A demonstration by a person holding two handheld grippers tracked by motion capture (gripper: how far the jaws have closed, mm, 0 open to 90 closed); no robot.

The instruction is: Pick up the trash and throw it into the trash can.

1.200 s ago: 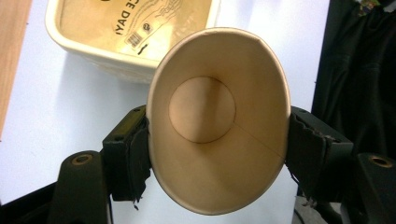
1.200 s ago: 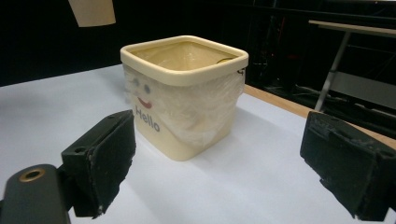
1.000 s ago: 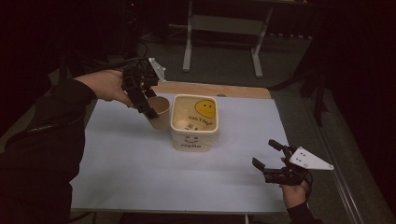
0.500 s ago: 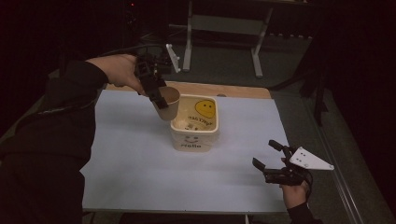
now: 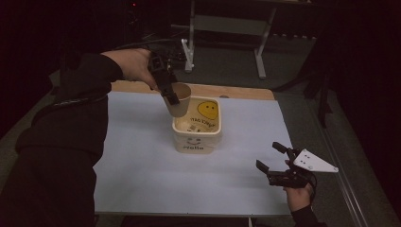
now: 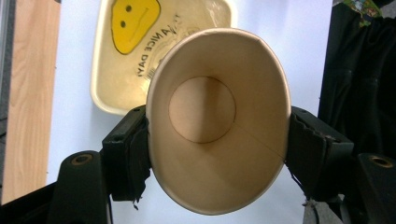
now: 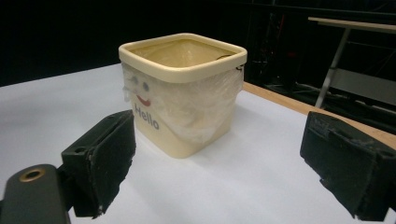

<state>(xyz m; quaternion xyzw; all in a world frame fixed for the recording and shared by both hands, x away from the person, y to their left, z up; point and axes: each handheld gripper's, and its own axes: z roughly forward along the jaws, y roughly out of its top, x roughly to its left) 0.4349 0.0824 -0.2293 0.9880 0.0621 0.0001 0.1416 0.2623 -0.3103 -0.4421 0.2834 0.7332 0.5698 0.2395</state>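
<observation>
Now | paper cup [image 6: 217, 121] tilted, mouth toward left gripper [image 5: 165, 87] | above bin [image 5: 197, 126]

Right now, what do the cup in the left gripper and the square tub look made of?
The cup looks like matte brown paper: a side seam and a glued round base disc show, and it flexes oval between the left gripper jaws. The tub seems cream plastic, smooth with a thick moulded rim; a clear crinkled film, likely plastic, clings to its side.
</observation>
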